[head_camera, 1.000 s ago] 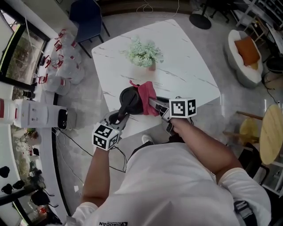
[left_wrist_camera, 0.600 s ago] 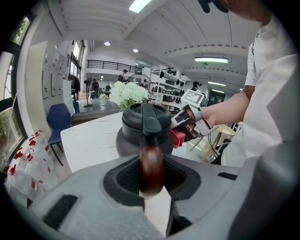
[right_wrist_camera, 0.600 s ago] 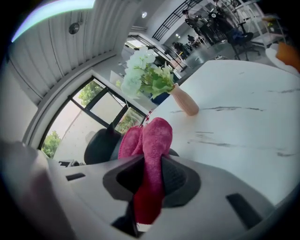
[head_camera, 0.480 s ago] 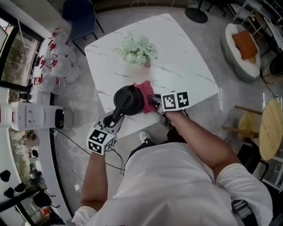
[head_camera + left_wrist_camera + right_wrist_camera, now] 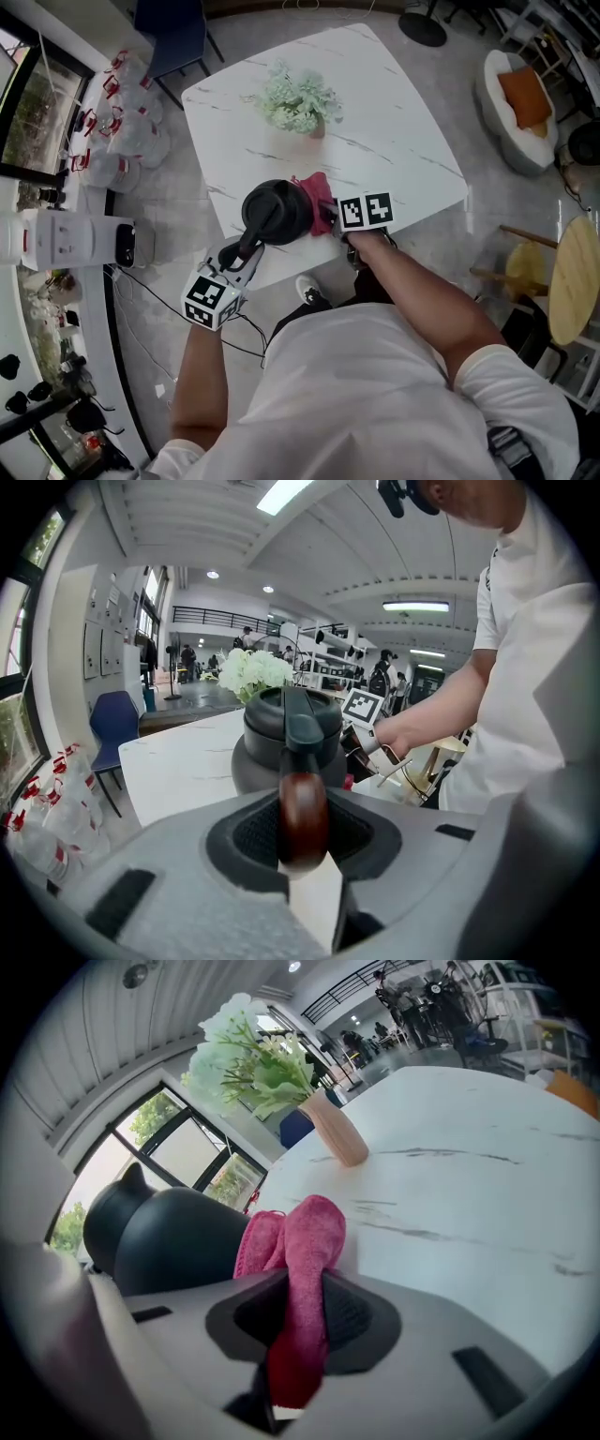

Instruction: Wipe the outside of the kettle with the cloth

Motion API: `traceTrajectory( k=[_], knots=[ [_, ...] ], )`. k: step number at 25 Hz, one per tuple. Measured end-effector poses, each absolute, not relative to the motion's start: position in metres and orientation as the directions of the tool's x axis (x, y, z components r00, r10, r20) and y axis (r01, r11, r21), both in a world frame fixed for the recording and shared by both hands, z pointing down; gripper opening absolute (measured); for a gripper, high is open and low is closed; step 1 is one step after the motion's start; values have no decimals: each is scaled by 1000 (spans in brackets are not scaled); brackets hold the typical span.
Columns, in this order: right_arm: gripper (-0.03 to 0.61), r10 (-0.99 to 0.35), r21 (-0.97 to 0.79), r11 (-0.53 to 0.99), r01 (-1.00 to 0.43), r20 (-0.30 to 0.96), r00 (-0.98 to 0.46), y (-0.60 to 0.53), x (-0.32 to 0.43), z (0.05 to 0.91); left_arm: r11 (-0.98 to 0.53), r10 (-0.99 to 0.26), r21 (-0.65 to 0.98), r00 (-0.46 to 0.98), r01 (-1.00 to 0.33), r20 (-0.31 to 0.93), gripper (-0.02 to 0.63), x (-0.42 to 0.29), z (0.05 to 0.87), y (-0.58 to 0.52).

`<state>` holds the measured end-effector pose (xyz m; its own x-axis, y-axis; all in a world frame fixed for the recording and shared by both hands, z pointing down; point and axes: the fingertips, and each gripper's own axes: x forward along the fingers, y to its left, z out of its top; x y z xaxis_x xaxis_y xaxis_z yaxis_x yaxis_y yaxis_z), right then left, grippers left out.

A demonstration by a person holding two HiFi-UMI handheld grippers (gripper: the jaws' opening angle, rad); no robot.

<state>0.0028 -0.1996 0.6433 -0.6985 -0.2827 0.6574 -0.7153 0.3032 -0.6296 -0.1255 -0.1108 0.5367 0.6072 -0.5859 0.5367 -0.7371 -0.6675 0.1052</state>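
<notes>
Seen from overhead: a person in a white tee stands at the near edge of a white marbled counter, one gripper per hand.

L arm: the bare forearm runs up from 6 o'clock, nearly straight. The left gripper tips downward and aims toward 1 o'clock, w/ its marker cube nearest the body. Its jaws are part-closed, clamped on the kettle's brown wooden handle, which fills the gap betw. the pads.

The black kettle stands upright on the counter close to the near edge. Its handle sticks out at its 7 o'clock, toward the person.

R arm: the forearm comes in from 4 o'clock w/ elbow bent and wrist tipped down. The right gripper aims toward 9 o'clock at the kettle's side. Its jaws are narrow, pinching a fold of the pink-red cloth. The rest of the cloth bunches ahead of the jaws, against the kettle's wall at its 3 o'clock.

White-green flowers in a pink vase stand at 12 o'clock from the kettle, well apart.
</notes>
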Motion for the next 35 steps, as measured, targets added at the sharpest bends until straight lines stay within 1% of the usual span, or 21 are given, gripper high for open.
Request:
traceTrajectory(
  k=[6,13,18,21,24,27,29,32,35],
  knots=[
    [92,-249,-602,276,-750,709,-660,-197,5,665,-708,-577,71,633,-703,516,93,-128,539,-104],
    [94,-209,-480,372,-794,791,-575,-193,12,679,-753,-555,40,666,-657,498,92,-133,539,-101],
    [94,-254,-429,419,-800,791,-557,-199,34,663,-801,-517,-1,691,-599,505,91,-134,542,-97],
    [94,-282,-425,459,-780,763,-581,-203,53,635,-829,-490,-27,702,-559,517,91,-132,542,-96],
    [95,-274,-468,536,-702,690,-670,-203,58,593,-858,-461,-62,710,-510,533,91,-128,541,-96],
    [95,-219,-530,634,-563,576,-788,-197,49,541,-880,-433,-92,707,-466,559,91,-126,543,-94],
    [95,-166,-578,675,-458,486,-858,-191,40,507,-893,-413,-110,699,-435,584,91,-126,549,-90],
    [95,-62,-671,689,-275,323,-944,-183,26,458,-913,-390,-156,692,-378,607,91,-123,550,-87],
    [95,65,-734,674,-81,168,-984,-171,10,418,-922,-379,-191,683,-337,624,91,-120,550,-88]
  ],
)
